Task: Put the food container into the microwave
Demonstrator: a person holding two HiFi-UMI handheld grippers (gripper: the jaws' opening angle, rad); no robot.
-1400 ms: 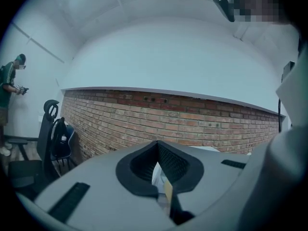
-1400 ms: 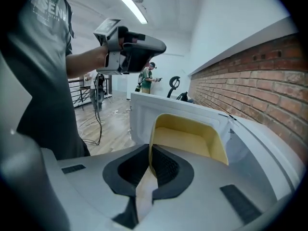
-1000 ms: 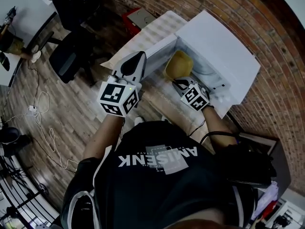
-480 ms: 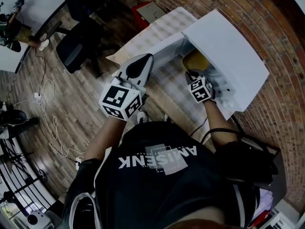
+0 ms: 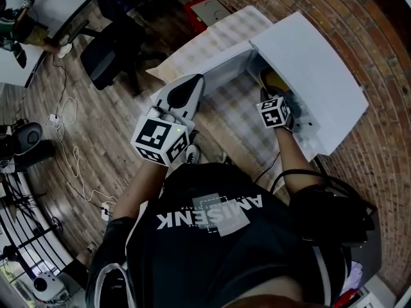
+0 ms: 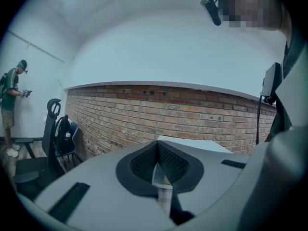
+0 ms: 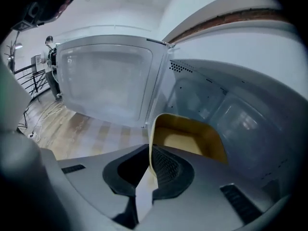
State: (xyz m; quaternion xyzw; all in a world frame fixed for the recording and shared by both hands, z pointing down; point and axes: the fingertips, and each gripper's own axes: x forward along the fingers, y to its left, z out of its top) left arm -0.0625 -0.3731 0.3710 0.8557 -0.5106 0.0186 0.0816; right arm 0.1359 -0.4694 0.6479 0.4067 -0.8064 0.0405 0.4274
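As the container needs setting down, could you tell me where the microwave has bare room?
The microwave cavity holds only the food container; the space beyond and right of it looks free. It is crowded on its left, where the right gripper grips the rim beside the door.

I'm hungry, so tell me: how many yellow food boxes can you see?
1. The yellow food container is pinched by its rim in the right gripper, at the mouth of the open microwave. Others could be hidden deeper inside.
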